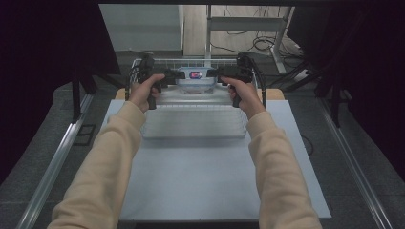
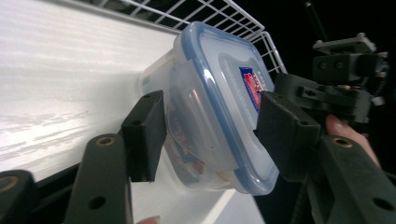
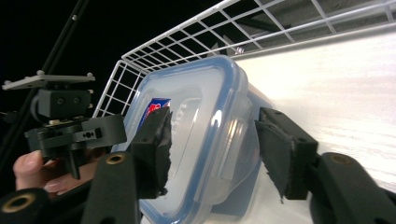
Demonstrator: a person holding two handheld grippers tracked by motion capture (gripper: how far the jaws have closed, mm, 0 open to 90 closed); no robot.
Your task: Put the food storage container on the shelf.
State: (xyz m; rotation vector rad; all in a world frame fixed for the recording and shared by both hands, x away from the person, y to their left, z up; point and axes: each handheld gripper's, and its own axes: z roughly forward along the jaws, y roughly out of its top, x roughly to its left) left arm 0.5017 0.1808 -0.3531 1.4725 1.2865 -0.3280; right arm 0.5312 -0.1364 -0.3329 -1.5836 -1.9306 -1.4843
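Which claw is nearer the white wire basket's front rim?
Neither clearly: left claw and right claw flank the clear, blue-rimmed plastic box, about level, beyond the basket's front rim.

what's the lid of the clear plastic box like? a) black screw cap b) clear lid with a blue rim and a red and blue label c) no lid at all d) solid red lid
b: the plastic box has a see-through lid edged by a blue rim, with a red and blue label on top, seen as it sits between the pads of the left claw and the right claw.
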